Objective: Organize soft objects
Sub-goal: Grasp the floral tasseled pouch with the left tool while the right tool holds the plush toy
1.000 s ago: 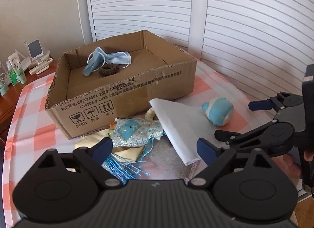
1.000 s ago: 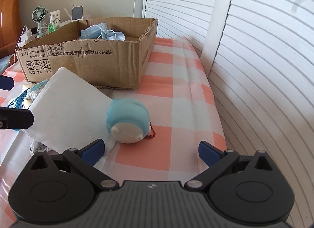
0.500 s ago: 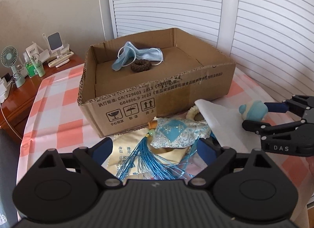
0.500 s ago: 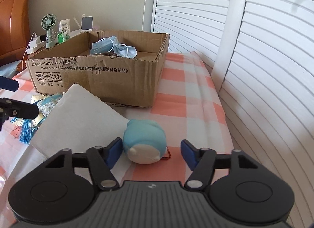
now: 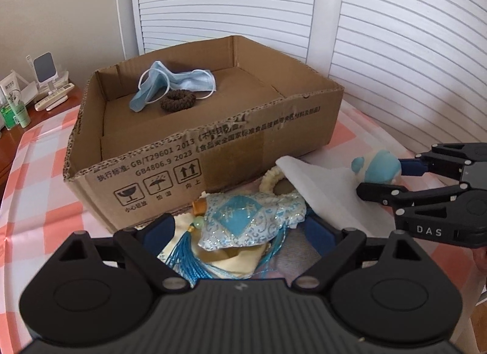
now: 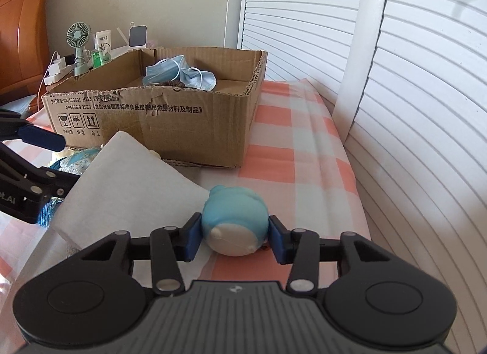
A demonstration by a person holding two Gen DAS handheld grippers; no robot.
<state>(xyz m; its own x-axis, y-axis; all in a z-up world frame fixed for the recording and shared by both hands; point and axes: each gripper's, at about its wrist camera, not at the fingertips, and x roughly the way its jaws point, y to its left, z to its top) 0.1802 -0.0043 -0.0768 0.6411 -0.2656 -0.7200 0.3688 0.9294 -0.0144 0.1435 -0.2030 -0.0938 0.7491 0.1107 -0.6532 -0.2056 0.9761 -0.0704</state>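
Note:
A round blue and white plush toy [image 6: 234,220] lies on the checked cloth, and my right gripper [image 6: 234,238] is closing on it, its blue pads touching both sides. My left gripper [image 5: 239,229] stands open just over a blue embroidered sachet [image 5: 243,217] with a tassel, pads either side and clear of it. Beside the sachet are a white folded cloth [image 5: 319,189], a cream scrunchie [image 5: 271,177] and a yellow cloth [image 5: 231,259]. Behind them stands the cardboard box [image 5: 213,153], which holds a blue face mask [image 5: 182,83] and a brown scrunchie [image 5: 178,100].
White louvred doors [image 6: 411,79] run close along the right of the pink checked cloth [image 6: 298,146]. At the far left a wooden stand carries a small fan [image 6: 77,37], bottles and a charger. A wooden headboard [image 6: 24,19] rises behind it.
My right gripper's jaws came in from wide open until the pads met the blue toy. My left gripper moved in lower over the sachet, still open.

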